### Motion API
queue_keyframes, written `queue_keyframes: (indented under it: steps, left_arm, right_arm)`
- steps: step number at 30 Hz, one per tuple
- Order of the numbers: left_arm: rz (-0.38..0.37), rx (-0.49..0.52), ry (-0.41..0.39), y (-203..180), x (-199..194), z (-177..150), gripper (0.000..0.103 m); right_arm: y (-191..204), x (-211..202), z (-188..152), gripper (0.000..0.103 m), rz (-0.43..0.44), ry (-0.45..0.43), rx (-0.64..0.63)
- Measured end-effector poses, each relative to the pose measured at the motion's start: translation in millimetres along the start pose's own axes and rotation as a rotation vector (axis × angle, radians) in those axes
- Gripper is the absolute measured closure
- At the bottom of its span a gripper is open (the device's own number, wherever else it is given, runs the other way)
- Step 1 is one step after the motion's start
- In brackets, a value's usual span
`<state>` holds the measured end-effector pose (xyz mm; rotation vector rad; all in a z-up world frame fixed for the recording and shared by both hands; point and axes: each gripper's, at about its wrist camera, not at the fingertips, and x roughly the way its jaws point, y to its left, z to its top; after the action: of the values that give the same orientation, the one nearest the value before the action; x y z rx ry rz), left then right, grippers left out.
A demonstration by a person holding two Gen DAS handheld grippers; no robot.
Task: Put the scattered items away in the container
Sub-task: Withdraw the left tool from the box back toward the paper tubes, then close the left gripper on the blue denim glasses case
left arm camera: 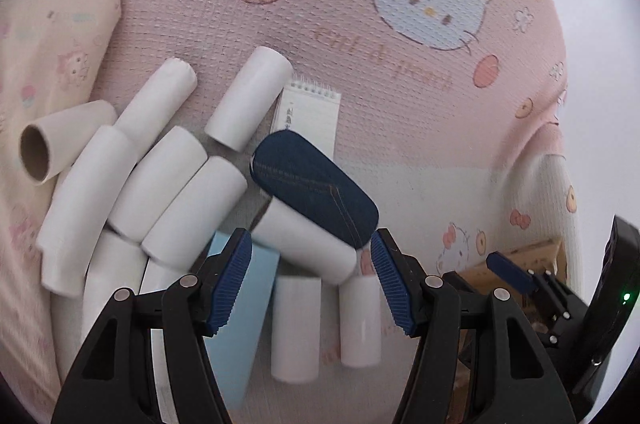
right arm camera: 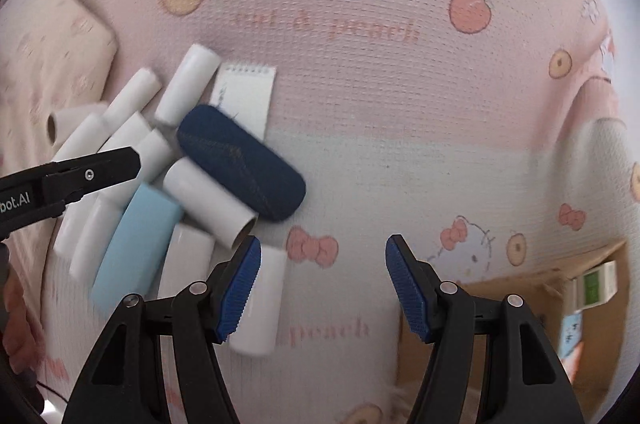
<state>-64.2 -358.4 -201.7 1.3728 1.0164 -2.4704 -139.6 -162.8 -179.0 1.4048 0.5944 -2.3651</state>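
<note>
Several white cardboard tubes [left arm camera: 176,184] lie heaped on a pink cartoon-cat blanket [left arm camera: 400,104]. A dark denim case [left arm camera: 316,188] rests on one tube [left arm camera: 320,256], over the corner of a spiral notepad [left arm camera: 312,116]. A light blue case [left arm camera: 244,304] lies among the tubes. My left gripper [left arm camera: 310,240] is open and hangs just above that tube, its pads clear of it. My right gripper [right arm camera: 323,244] is open over bare blanket, right of the denim case [right arm camera: 240,164], the blue case [right arm camera: 136,240] and a loose tube [right arm camera: 260,300].
A patterned cream pillow [left arm camera: 48,36] borders the pile on the left. An open cardboard box [right arm camera: 520,288] sits past the blanket's edge at lower right, with a small green-and-white carton [right arm camera: 596,284] inside. A left finger [right arm camera: 120,160] crosses the right wrist view.
</note>
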Motion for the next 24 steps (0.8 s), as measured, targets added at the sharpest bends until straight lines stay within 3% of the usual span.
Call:
queue_keyframes:
  steps: [6, 13, 22, 24]
  left_arm:
    - [-0.035, -0.035, 0.028, 13.5, 28.9, 19.1, 0.037]
    - [-0.013, -0.025, 0.033, 23.5, 62.0, 41.5, 0.037]
    - [-0.028, -0.040, 0.083, 32.1, 98.9, 65.2, 0.037]
    - [-0.017, -0.033, 0.088, 30.9, 103.5, 66.4, 0.037]
  right_arm:
    - [-6.2, 42.3, 0.8, 0.040, 0.017, 0.025, 0.061]
    - [-18.4, 77.5, 0.4, 0.040, 0.212, 0.051, 0.249]
    - [-28.9, 132.8, 7.5, 0.040, 0.363, 0.154, 0.431]
    - [-32.1, 134.8, 6.3, 0.040, 0.401, 0.138, 0.458]
